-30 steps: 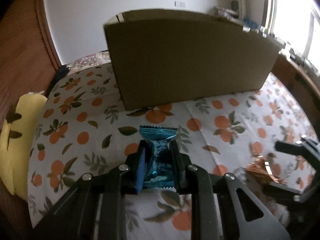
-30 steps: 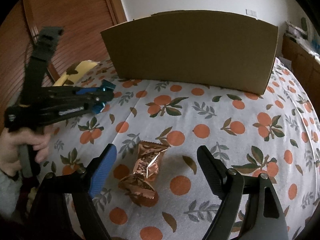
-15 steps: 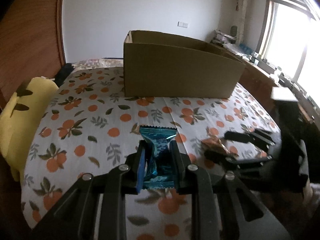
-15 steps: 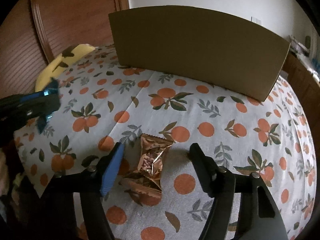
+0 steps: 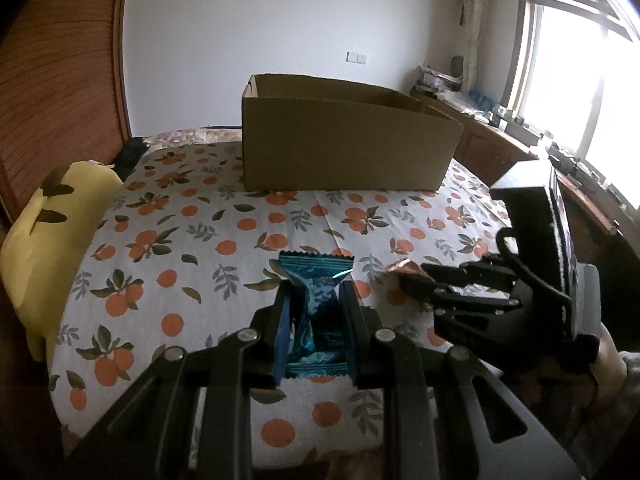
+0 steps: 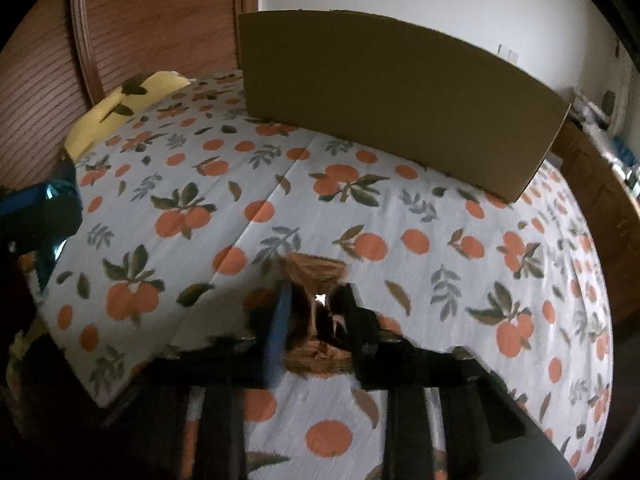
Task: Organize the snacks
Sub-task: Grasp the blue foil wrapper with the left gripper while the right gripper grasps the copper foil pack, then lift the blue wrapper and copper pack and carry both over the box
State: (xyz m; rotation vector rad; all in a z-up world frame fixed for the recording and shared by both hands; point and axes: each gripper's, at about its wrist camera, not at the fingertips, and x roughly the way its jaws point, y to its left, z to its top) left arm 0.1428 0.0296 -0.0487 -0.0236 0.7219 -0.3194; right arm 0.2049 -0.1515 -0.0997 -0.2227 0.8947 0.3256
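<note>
My left gripper (image 5: 314,300) is shut on a blue snack packet (image 5: 318,280) and holds it above the orange-print bedspread (image 5: 192,240). My right gripper (image 6: 316,300) is shut on a copper-brown snack packet (image 6: 316,276), lifted off the spread; it also shows in the left wrist view (image 5: 430,280), right of the blue packet, with the copper packet (image 5: 404,270) at its tip. An open cardboard box (image 5: 344,152) stands at the far side of the bed, beyond both grippers; it also shows in the right wrist view (image 6: 392,96).
A yellow cushion (image 5: 40,236) lies at the bed's left edge. A wooden panelled wall (image 5: 52,80) stands behind it. A cluttered counter (image 5: 500,128) runs under the window at right. The left gripper's blue pads (image 6: 32,200) show at the right wrist view's left edge.
My right gripper has closed on the copper packet and lifted it. My left gripper has drawn back from the box and risen, still holding the blue packet.
</note>
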